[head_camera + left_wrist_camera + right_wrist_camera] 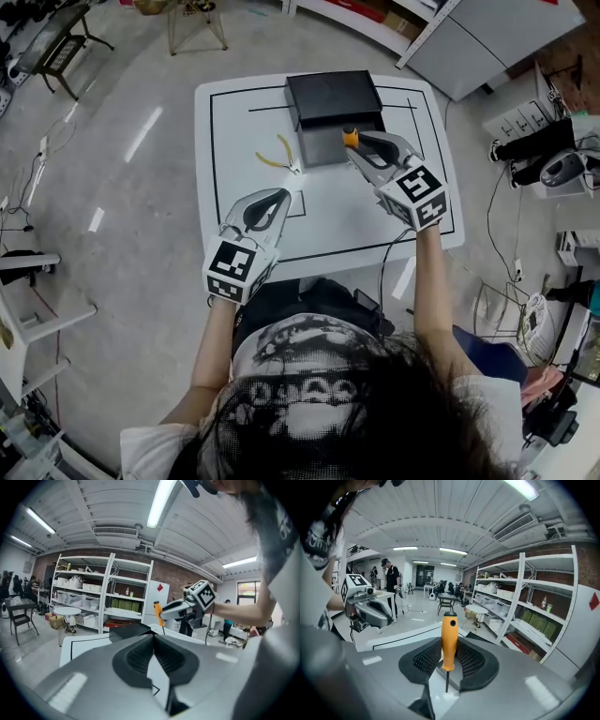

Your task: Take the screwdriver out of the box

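Note:
An open black box (pixel 333 98) stands at the far middle of the white table (pixel 244 122). My right gripper (pixel 359 143) hangs over the box's front edge, shut on the orange handle of the screwdriver (pixel 350 137). In the right gripper view the screwdriver (pixel 449 639) stands upright between the pads, its thin blade pointing down, clear of the box. The left gripper view shows the same screwdriver (pixel 158 611) held above the box (pixel 129 631). My left gripper (pixel 278 195) hovers near the table's front left, its jaws together with nothing between them.
Yellow-handled pliers (pixel 278 155) lie on the table just left of the box. A cable (pixel 386 258) drops over the table's front edge. Shelving (pixel 534 616) and a chair (pixel 18 616) stand farther off in the room.

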Demonstrator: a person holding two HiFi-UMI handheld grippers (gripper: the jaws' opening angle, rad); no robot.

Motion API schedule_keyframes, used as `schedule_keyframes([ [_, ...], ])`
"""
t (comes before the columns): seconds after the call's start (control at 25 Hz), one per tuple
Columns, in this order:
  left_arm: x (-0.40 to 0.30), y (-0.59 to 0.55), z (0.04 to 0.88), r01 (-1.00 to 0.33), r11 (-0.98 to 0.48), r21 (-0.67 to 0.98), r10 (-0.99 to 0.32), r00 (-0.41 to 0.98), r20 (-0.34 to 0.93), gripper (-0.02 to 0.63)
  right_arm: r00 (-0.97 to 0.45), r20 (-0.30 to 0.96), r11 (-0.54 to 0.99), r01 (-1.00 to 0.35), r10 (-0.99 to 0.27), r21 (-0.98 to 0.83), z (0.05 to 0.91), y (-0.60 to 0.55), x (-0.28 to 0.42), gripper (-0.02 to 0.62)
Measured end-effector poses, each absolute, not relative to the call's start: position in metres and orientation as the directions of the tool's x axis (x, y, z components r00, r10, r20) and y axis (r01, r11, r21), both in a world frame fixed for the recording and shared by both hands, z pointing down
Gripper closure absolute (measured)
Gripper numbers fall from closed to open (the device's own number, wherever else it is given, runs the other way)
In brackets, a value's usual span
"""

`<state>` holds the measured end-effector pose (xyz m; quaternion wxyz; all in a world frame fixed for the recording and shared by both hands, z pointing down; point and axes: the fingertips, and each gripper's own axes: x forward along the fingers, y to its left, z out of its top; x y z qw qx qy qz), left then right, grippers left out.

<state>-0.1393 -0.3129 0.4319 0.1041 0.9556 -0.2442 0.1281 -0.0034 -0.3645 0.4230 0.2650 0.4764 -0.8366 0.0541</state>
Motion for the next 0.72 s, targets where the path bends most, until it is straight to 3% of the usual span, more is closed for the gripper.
schedule_keyframes([
  [0.72, -0.084, -0.198, 0.414, -0.552, -0.828, 0.095, -0.508, 0.812, 0.288, 0.606, -0.467, 0.394, 0.519, -0.855, -0.791, 0.028, 0.419, -0.211, 0.029, 0.482],
])
